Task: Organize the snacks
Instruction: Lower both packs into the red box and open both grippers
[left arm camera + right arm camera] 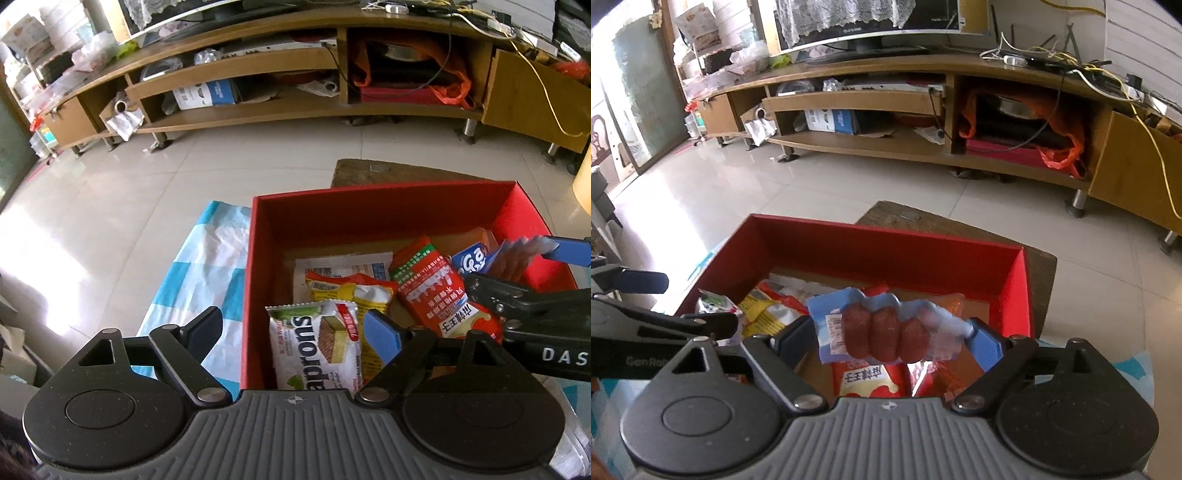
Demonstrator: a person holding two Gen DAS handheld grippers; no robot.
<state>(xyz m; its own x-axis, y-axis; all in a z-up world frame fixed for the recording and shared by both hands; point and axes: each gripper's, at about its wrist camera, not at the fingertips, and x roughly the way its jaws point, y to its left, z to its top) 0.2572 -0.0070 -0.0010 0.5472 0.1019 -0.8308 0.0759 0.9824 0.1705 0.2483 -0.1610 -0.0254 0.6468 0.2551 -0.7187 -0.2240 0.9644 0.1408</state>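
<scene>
Red box [1015, 291] holds several snack packs. Sausage pack [886, 326] of 3 hangs over box middle between spread right gripper [890, 339] fingers; possibly slipping free, blurred. Left gripper [291, 332] spread, empty, above wafer pack [314, 343] at near left corner.

A long wooden TV stand [923, 147] was seen against the far wall, cables [1071, 70] strewn on top. An orange bag [450, 85], possibly plastic, was stuffed into one compartment above a tiled floor [184, 177].

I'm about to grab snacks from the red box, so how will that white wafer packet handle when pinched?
The white wafer packet looks flat and fairly stiff, probably light. Its glossy wrapper may slip. Wafers inside could crack if squeezed.
</scene>
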